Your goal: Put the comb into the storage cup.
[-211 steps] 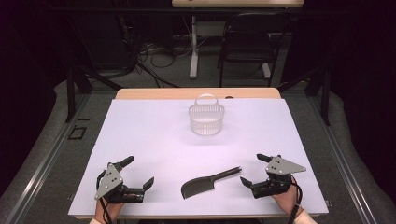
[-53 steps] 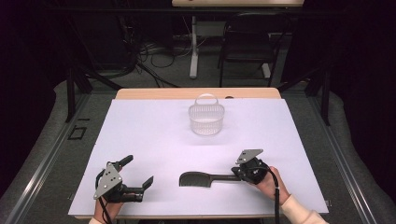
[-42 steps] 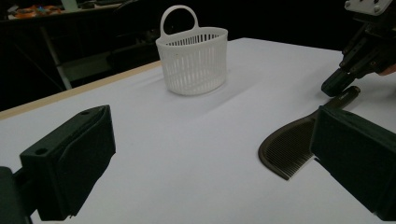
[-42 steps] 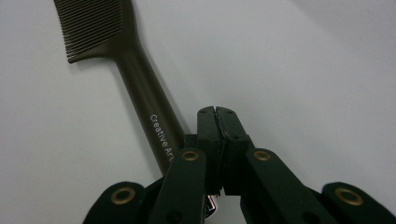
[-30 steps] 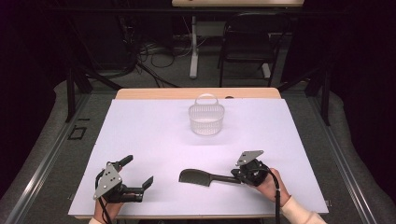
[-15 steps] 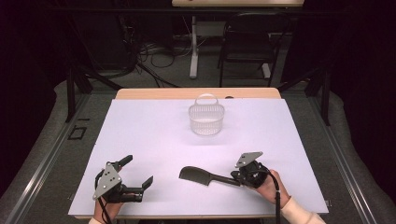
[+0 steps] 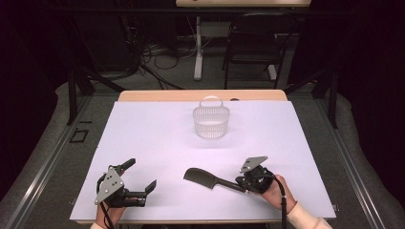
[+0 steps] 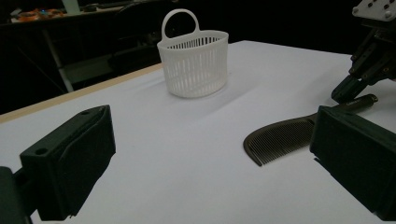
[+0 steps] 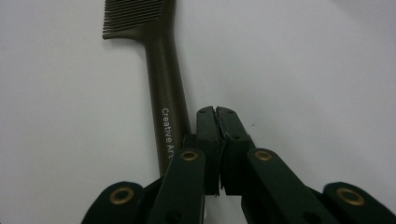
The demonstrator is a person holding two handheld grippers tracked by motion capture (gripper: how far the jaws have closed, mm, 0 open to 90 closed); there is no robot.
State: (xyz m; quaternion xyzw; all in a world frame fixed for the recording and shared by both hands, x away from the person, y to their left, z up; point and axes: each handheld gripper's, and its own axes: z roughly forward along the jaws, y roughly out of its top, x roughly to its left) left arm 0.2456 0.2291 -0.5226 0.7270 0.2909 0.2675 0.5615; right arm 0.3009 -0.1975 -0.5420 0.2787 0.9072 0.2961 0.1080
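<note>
Right hand-held gripper point(image 7: 244, 183): jaws pressed together beside the comb point(image 7: 208, 179) handle on the table point(image 7: 157, 138), no hold visible.
Left hand-held gripper point(image 7: 139, 180): spread apart, idle.
Basket point(image 7: 211, 120): empty; pickup and drop-in likely remain.

The left tongs point(image 7: 139, 176) rest low at the near left of the counter point(image 7: 157, 138), jaws spread wide apart, a hand point(image 7: 106, 214) gripping them from below. The right tongs point(image 7: 244, 181) sit at the near right, their 2 jaws pressed together tip to tip, held by the right hand point(image 7: 272, 191), whose pale sleeve enters from the bottom edge.
</note>
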